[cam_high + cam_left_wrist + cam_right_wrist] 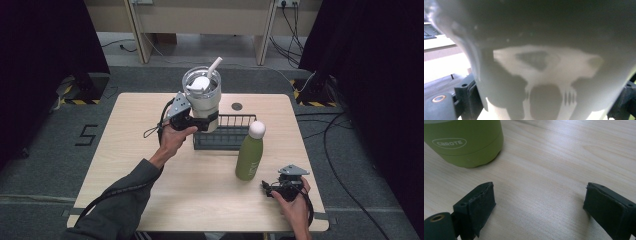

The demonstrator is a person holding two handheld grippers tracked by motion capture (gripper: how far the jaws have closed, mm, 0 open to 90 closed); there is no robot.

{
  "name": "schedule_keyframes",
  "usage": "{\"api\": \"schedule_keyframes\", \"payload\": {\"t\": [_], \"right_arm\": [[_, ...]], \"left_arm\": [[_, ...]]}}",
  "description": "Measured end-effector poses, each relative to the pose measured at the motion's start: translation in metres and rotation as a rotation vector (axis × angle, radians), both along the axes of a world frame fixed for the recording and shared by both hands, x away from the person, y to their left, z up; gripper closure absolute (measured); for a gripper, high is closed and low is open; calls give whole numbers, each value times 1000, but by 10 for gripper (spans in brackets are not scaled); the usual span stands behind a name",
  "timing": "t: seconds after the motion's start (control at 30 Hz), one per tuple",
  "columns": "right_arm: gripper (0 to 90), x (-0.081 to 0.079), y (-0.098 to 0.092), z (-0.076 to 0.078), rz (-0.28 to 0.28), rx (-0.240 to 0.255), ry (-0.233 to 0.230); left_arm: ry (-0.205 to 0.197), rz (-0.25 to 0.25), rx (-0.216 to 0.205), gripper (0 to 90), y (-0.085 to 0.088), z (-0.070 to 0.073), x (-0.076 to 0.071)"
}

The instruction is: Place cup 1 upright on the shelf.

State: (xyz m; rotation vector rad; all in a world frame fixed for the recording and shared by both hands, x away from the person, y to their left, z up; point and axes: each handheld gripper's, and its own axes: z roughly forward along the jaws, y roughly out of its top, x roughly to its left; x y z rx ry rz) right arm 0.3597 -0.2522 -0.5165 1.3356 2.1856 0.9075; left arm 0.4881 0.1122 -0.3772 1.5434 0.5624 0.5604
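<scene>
Above the wire basket [223,132], the left tongs [204,123] clamp the white tumbler [202,97].
Lower it straight, keeping it upright; the right tongs [270,189] rest wide open, empty, on the counter [150,165] near the green bottle [249,155].

Table [200,190]: pale wood-grain top, smooth, matt. Bottle [249,157]: green, satin coat, white cap. Tumbler [202,97]: off-white, glossy, clear plastic lid; body possibly coated metal. Basket [227,135]: dark metal wire. Right gripper [539,202]: matt black pads, rough texture.
</scene>
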Motion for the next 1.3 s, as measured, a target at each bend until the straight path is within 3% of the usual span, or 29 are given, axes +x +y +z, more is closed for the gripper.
{"api": "schedule_keyframes", "payload": {"t": [0.67, 1.3], "right_arm": [[102, 0, 0, 0, 1, 0, -1], [102, 0, 0, 0, 2, -1, 0]], "left_arm": [[17, 15, 4, 101, -15, -23, 25], [59, 39, 20, 100, -14, -47, 34]]}}
